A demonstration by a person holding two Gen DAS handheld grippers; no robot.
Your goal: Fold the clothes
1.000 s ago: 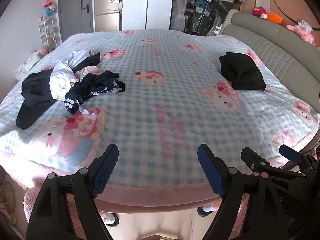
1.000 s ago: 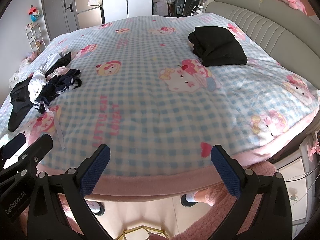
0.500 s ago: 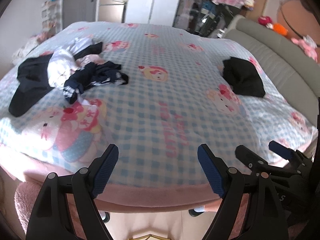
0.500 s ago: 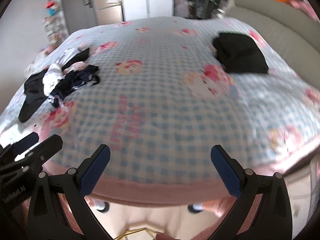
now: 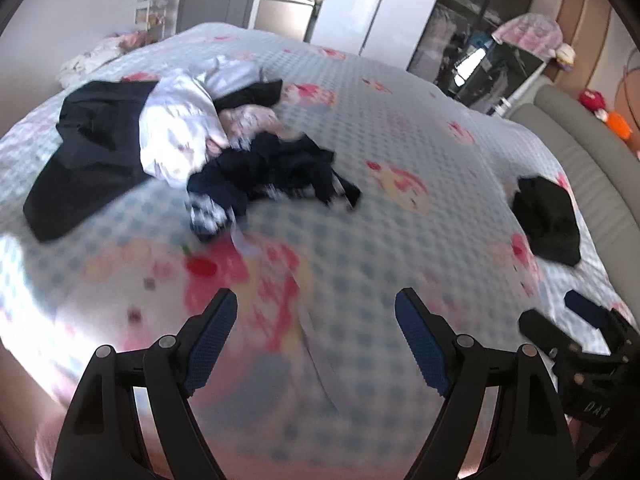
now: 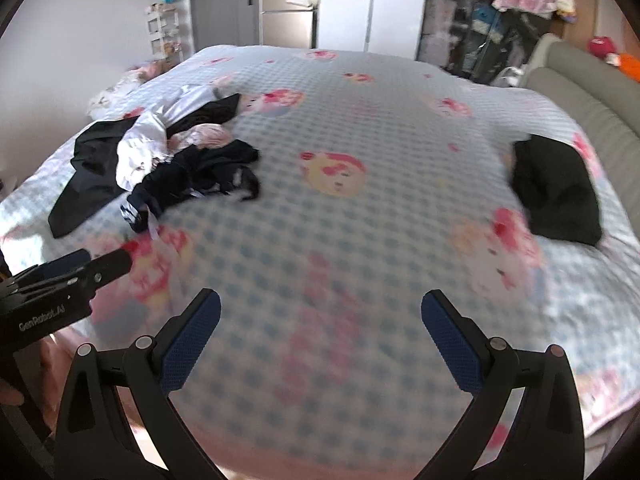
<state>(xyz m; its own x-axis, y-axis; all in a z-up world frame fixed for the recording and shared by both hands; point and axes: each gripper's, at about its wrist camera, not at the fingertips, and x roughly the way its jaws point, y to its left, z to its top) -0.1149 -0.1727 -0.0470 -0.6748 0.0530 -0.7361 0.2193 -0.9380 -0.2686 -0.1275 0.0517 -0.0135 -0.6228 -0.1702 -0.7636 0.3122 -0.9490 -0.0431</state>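
Nearest to me, the left tool [image 5: 316, 334] hangs with its blue pads spread wide and nothing between them, over the near edge of the bed [image 5: 400, 128]. Beside it the right tool [image 6: 320, 336] is likewise spread and empty, above the blue checked blanket [image 6: 360, 240].

Further in, toward the left side of the bed, lies the heap of unfolded clothes [image 5: 168, 148]: a dark navy garment [image 5: 272, 168] with striped trim crumpled at the front, a white shirt [image 5: 180, 128] bunched behind it, and a black piece [image 5: 88, 152] spread flat to the left. All of it looks light, limp and prone to sagging, so I would expect a pinch at a hem, collar or shoulder seam to serve better than a grab at the bulk. The navy garment is closest and looks the likeliest first pick.

Well apart, at the far right by the grey headboard [image 6: 600, 112], rests a black folded bundle [image 6: 556, 196], seemingly done already.
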